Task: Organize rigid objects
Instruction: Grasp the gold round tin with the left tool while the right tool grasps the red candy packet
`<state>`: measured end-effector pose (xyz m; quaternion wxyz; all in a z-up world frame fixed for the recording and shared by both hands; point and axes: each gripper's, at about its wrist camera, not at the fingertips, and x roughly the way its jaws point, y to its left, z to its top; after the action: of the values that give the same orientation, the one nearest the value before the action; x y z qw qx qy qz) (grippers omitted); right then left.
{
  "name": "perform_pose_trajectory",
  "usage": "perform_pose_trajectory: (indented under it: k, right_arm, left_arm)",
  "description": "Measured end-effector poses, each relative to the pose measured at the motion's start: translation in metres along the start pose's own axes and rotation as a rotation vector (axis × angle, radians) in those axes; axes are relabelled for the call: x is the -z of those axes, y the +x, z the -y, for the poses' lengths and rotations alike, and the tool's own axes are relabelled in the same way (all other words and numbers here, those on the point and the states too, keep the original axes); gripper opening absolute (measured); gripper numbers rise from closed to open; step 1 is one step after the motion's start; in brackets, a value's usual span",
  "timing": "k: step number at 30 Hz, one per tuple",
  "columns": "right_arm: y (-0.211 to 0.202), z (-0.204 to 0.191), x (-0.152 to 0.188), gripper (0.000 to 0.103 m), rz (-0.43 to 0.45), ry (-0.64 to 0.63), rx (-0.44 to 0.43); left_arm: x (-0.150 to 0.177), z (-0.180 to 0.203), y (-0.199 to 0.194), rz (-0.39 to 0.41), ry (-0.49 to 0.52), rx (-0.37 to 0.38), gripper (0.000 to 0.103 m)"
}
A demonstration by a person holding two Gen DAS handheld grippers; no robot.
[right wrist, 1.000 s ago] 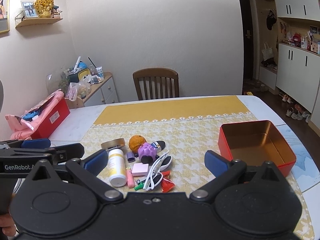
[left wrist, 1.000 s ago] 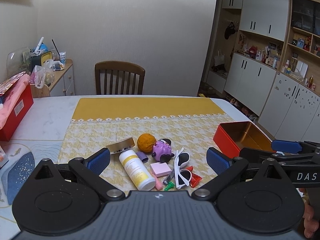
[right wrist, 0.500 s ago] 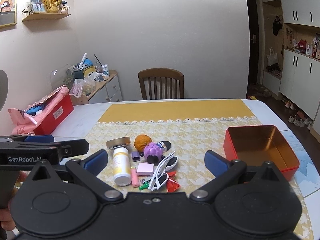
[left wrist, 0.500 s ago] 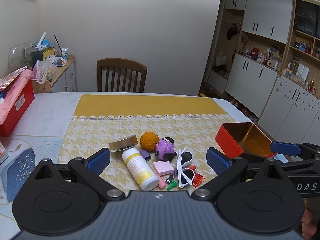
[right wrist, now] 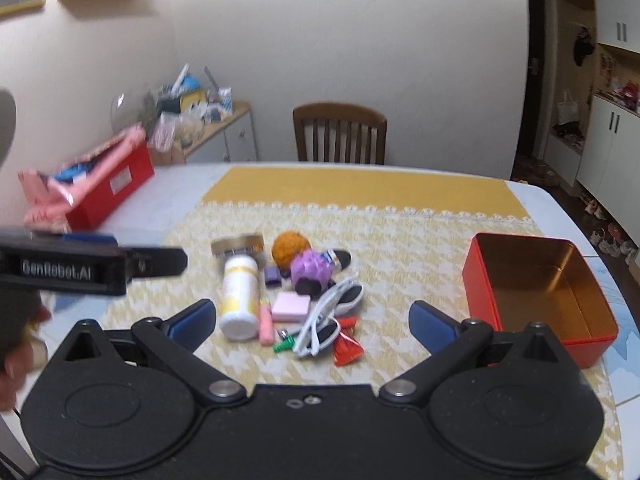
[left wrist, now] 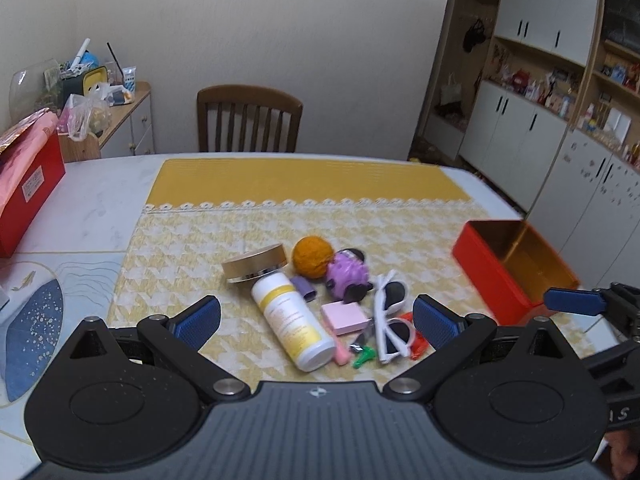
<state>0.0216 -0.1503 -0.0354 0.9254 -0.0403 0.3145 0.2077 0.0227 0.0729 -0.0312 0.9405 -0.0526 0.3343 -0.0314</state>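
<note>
A pile of small objects lies on the yellow tablecloth: a white bottle [left wrist: 294,320] [right wrist: 239,296], a gold round tin [left wrist: 256,267], an orange ball [left wrist: 312,257] [right wrist: 290,246], a purple toy [left wrist: 346,276] [right wrist: 311,268], a pink pad [left wrist: 344,317], white sunglasses [left wrist: 390,322] [right wrist: 326,320] and a red wrapper [right wrist: 346,346]. An open red box [left wrist: 516,264] [right wrist: 536,292] stands to the right, empty. My left gripper [left wrist: 318,322] is open and empty above the pile. My right gripper [right wrist: 312,320] is open and empty, also facing the pile.
A red carton with pink cloth [left wrist: 24,176] [right wrist: 96,188] sits at the table's far left. A wooden chair [left wrist: 248,120] [right wrist: 340,132] stands behind the table. A cluttered side cabinet [left wrist: 116,116] is at the back left, white cupboards [left wrist: 540,132] on the right.
Both grippers have moved forward and lower toward the pile, which now looks larger. Both jaws stay open and empty. No object on the table has moved.
</note>
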Motion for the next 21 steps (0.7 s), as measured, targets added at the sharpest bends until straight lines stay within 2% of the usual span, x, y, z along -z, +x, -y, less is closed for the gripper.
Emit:
perform_pose_trajectory:
  k: [4,11,21]
  right_arm:
    - [0.019,0.005,0.006,0.102,-0.042,-0.048,-0.002]
    - [0.046,0.022,0.011,0.097,-0.104,-0.075,-0.003]
    - [0.090,0.031,0.021,0.079,-0.192,-0.182,-0.031]
  left_arm:
    - [0.000,-0.005,0.022,-0.029,0.003,-0.019,0.103]
    - [-0.016,-0.020,0.059,-0.026,0.001,-0.075,0.103]
    - [-0.034,-0.049,0.122,-0.109,-0.062,-0.152,0.103]
